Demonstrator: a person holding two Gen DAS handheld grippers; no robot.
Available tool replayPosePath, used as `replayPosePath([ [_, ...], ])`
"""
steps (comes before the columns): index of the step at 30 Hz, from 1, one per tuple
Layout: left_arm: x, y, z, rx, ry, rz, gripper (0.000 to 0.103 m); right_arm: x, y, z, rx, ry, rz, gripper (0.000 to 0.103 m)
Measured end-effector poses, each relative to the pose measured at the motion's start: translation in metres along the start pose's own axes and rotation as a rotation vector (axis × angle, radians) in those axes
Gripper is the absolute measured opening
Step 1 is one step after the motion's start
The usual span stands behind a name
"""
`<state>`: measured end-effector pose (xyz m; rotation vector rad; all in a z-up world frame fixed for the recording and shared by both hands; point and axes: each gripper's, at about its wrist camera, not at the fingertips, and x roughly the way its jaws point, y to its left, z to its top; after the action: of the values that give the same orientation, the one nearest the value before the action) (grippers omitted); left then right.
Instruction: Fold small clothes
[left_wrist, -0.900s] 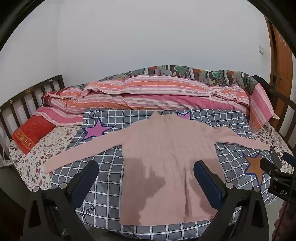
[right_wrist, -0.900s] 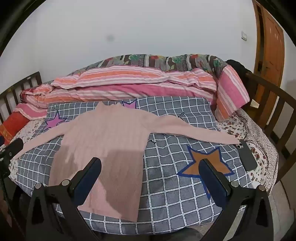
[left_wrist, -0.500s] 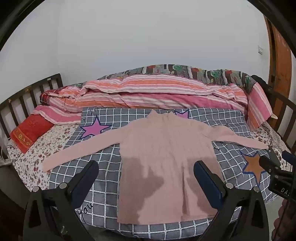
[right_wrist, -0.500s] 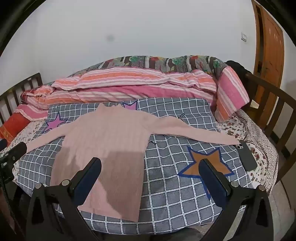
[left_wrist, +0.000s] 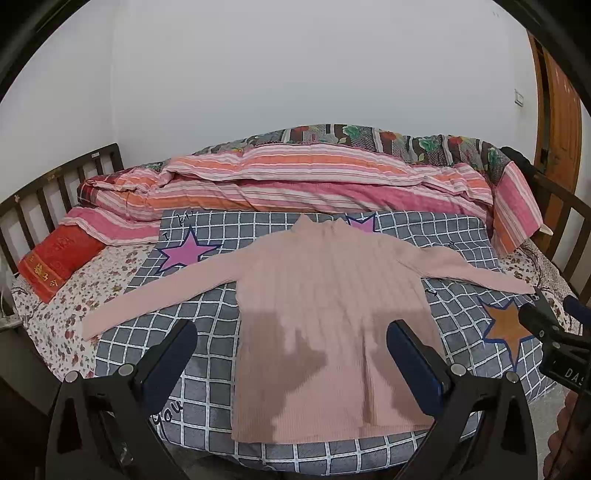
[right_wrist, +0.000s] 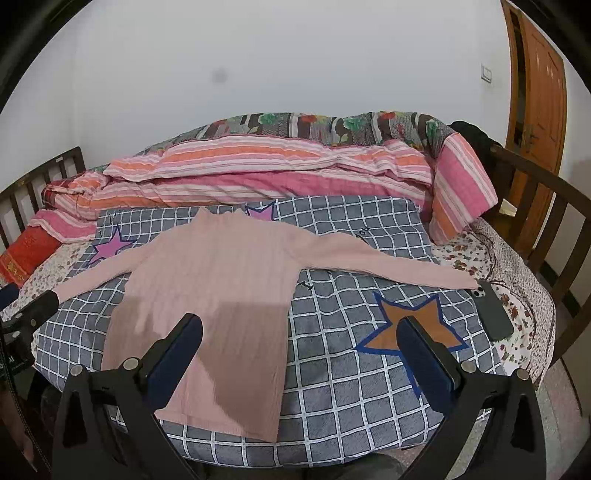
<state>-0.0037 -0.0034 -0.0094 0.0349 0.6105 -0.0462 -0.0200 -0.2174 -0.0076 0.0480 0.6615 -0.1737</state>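
Pink ribbed knit sweater lies flat, sleeves spread, on the grey checked blanket near the bed's front edge, ready for folding. Left gripper and right gripper hover above, jaws wide, empty.

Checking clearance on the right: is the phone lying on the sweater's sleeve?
No, the phone lies on the bed just past the cuff of the pink sweater.
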Motion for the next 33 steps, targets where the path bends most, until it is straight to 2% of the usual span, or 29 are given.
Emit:
replayPosePath([
  [33,-0.0019,-0.0001,0.007,0.003,-0.003,-0.01,0.103,-0.0061,0.0034,0.001,-0.001,-0.016,0.015,0.103],
])
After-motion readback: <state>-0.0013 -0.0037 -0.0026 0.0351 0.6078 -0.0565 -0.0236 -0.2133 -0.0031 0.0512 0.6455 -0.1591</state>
